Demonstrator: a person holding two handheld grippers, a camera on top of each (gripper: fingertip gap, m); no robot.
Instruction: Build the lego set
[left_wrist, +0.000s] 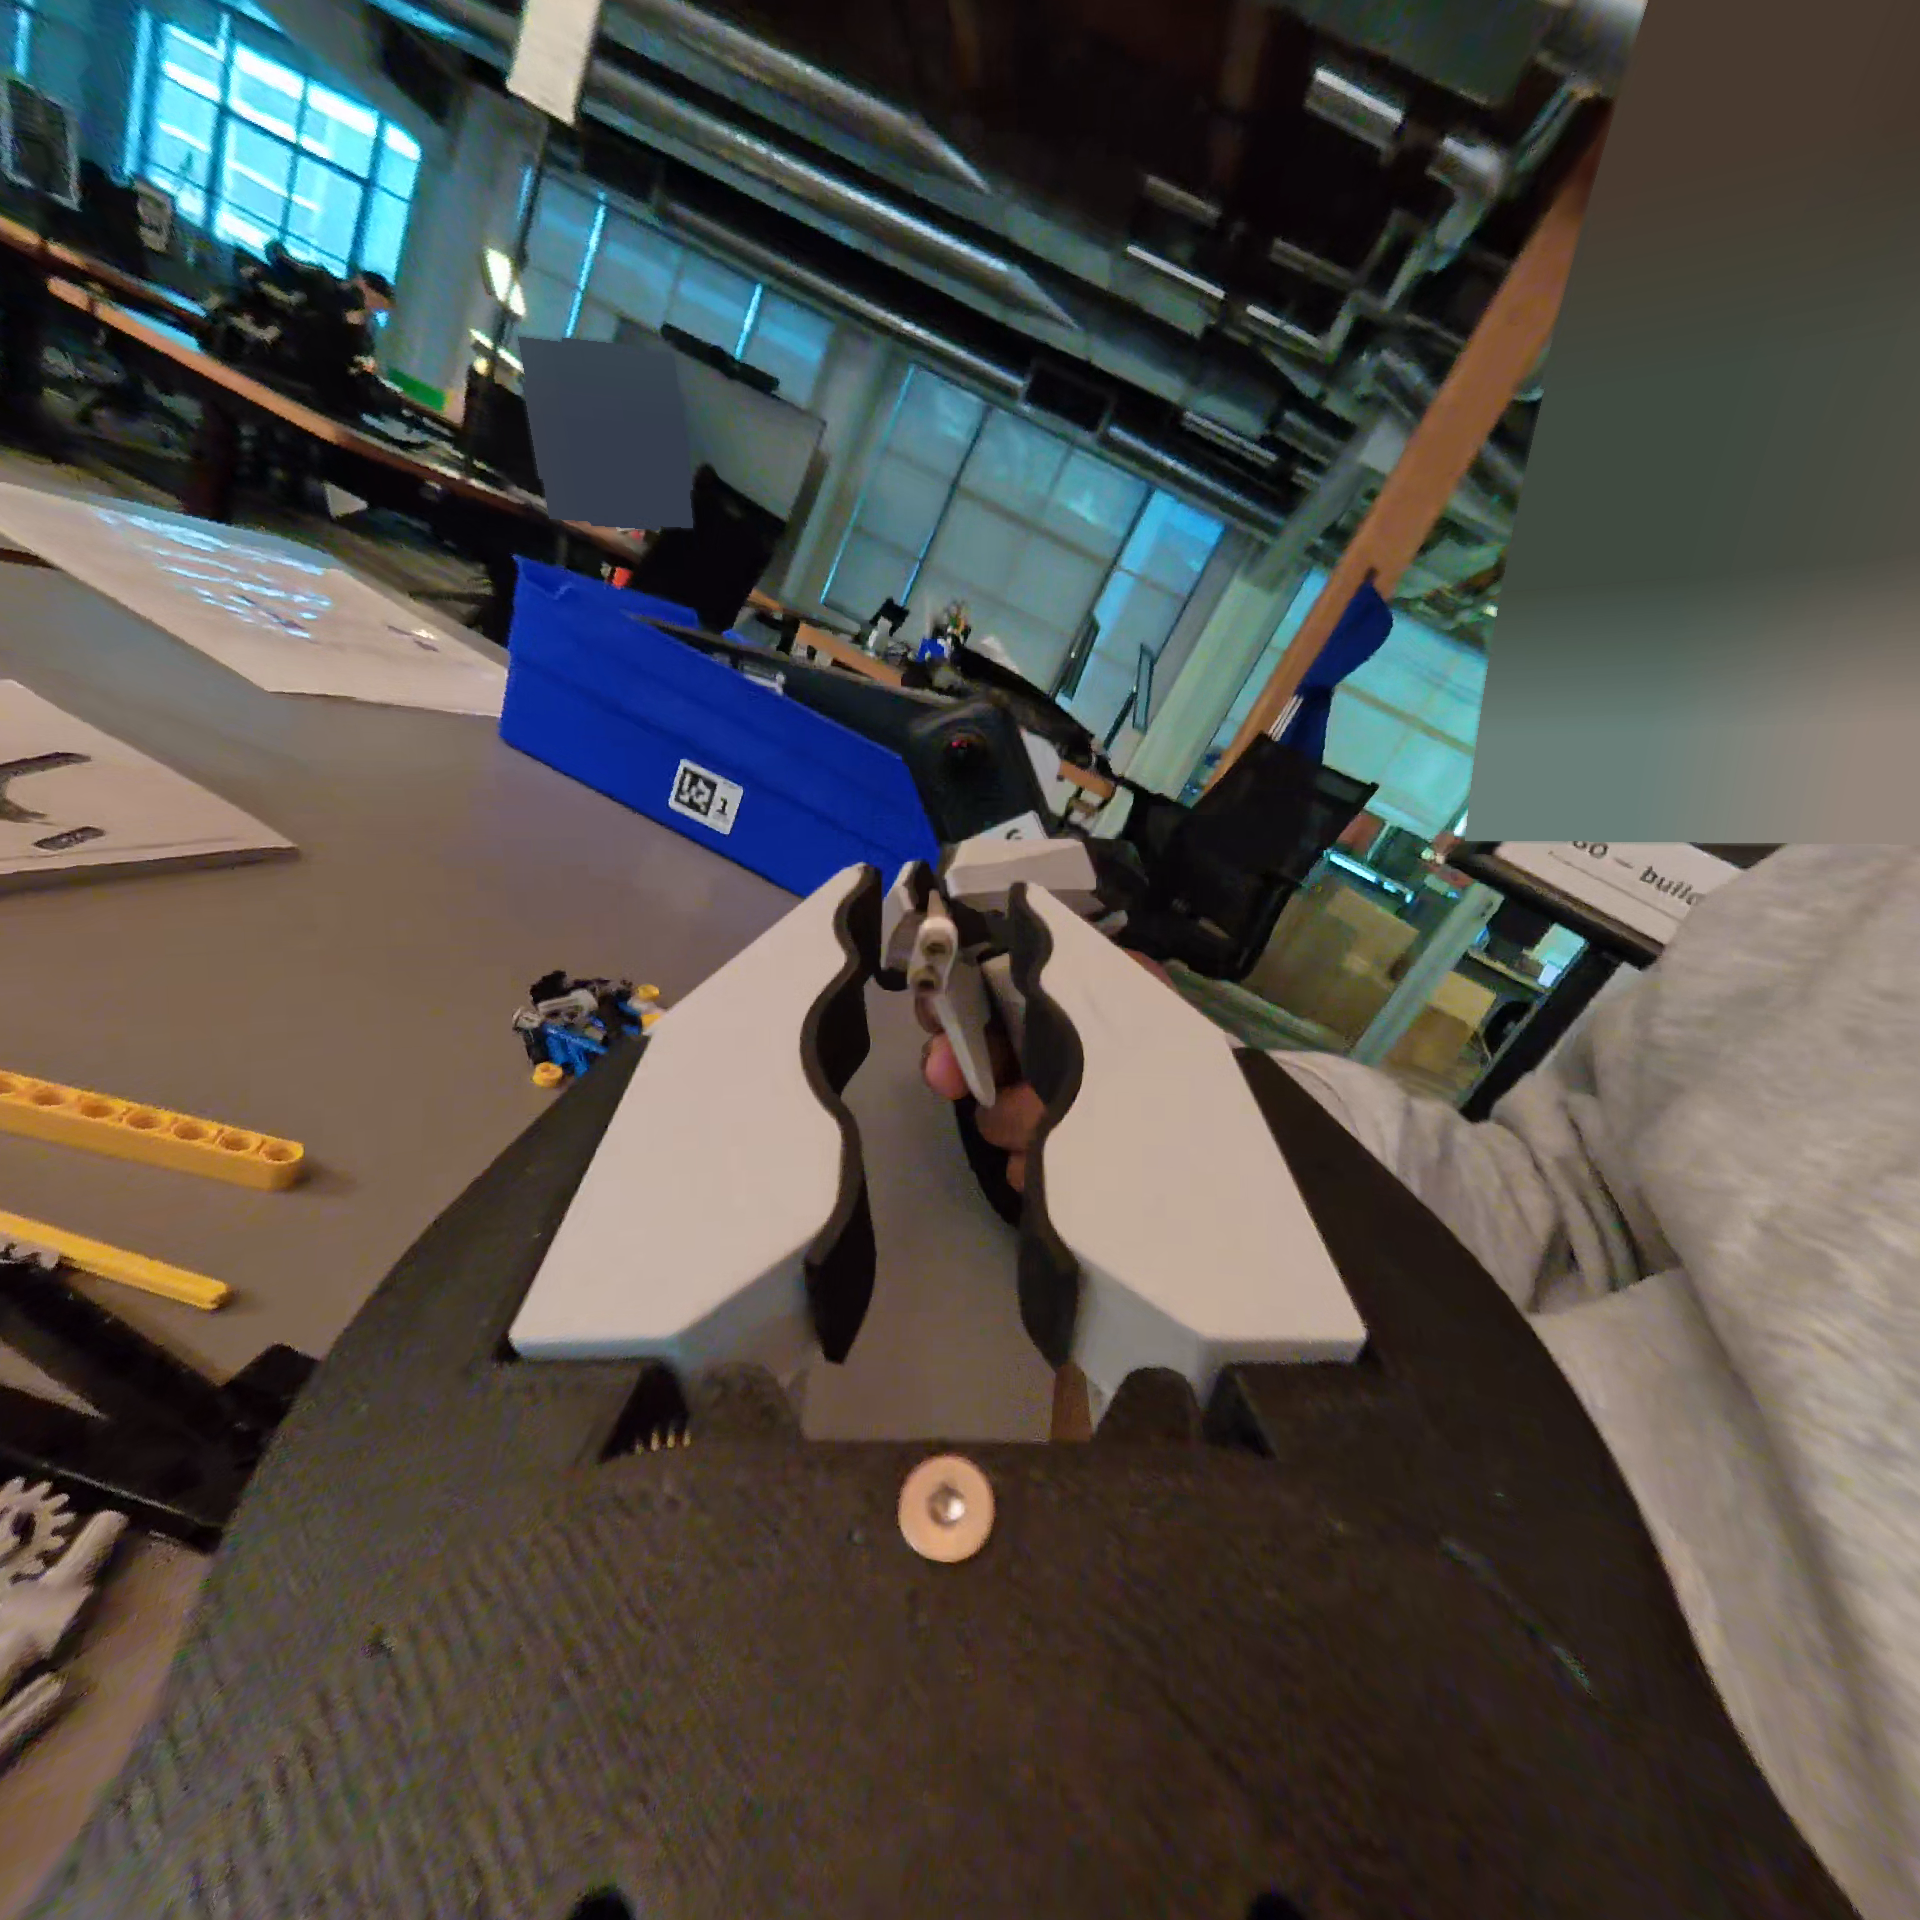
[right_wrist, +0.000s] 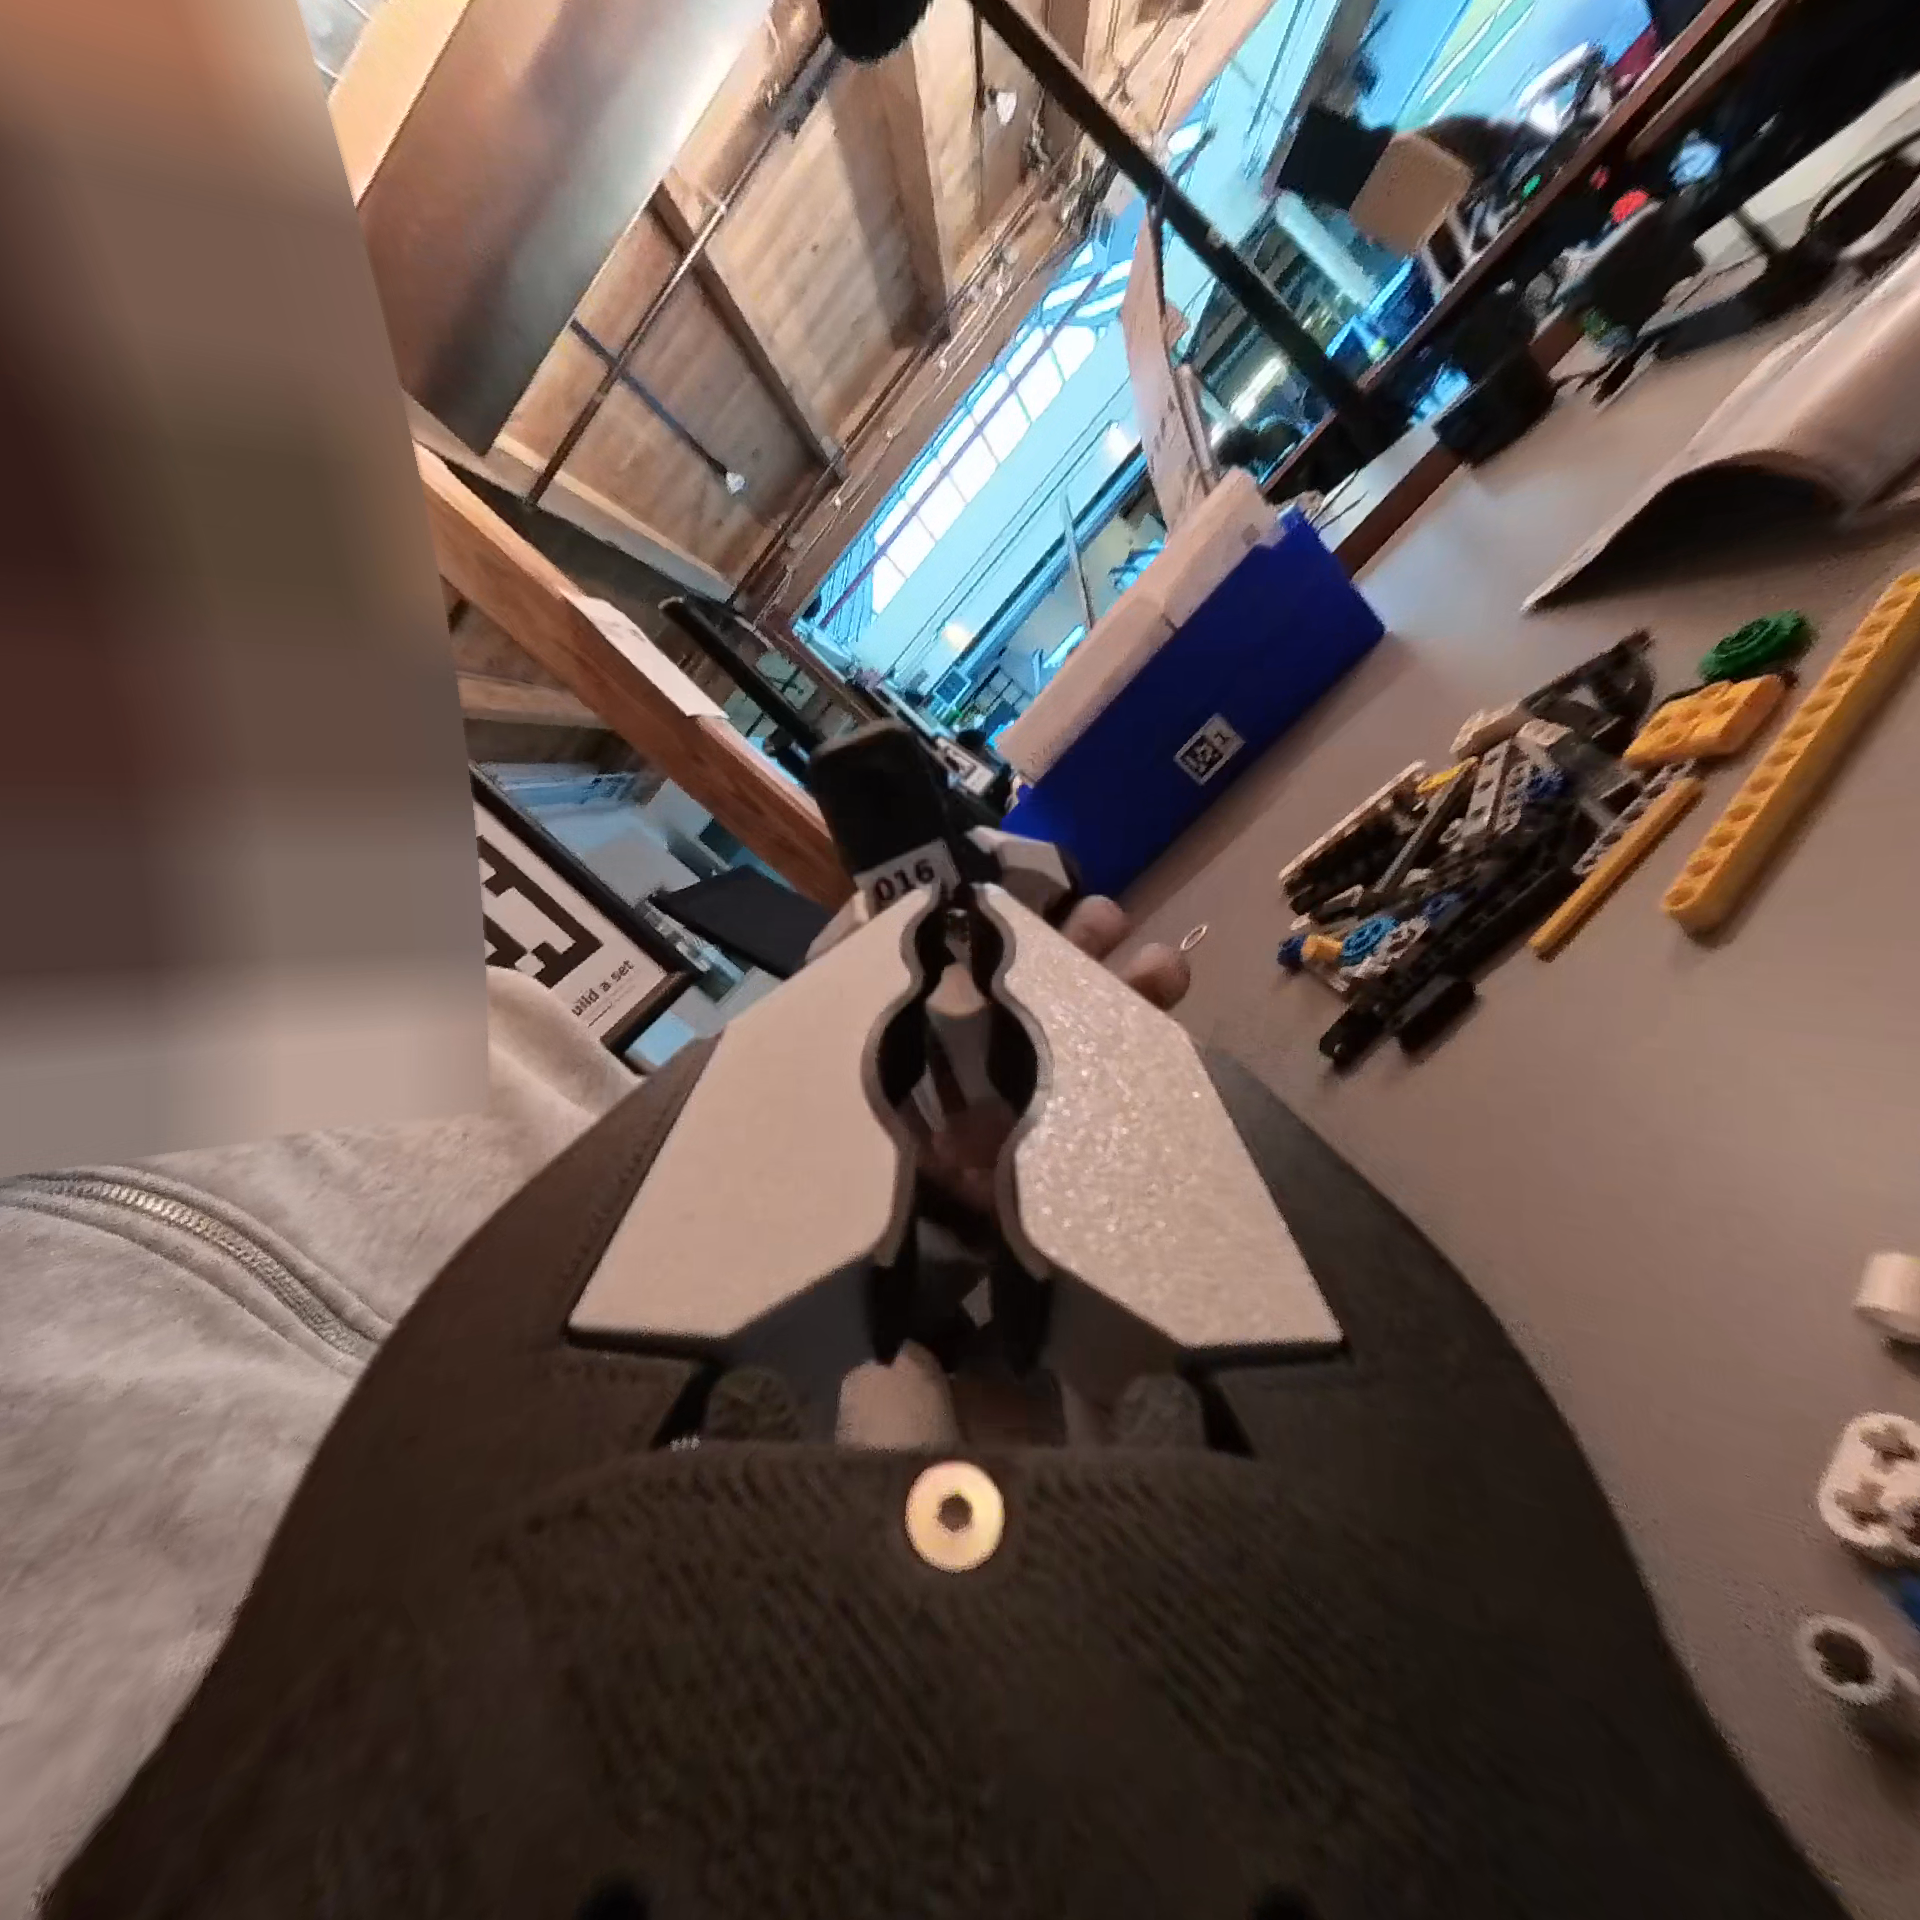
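Both tools meet mid-air, center frame: left tool (left_wrist: 940, 914) is pinching a light grey lego beam (left_wrist: 935, 961), right tool (right_wrist: 961, 914) looks nearly closed on something small and dark, hard to tell. Loose lego pile (right_wrist: 1475, 831) sits on the desk (right_wrist: 1351, 1195), right side.

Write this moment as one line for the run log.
phase: tools tip to tip | left tool: grey piece at tips, grip unclear | right tool: shut on small part | rest: parts pile

A blue bin (left_wrist: 665, 717) on the table bears a white sticker (left_wrist: 707, 797) with a square code and a digit. A white tag (right_wrist: 906, 879) with digits sits on the far gripper. A framed sign (right_wrist: 561, 951) carries words.
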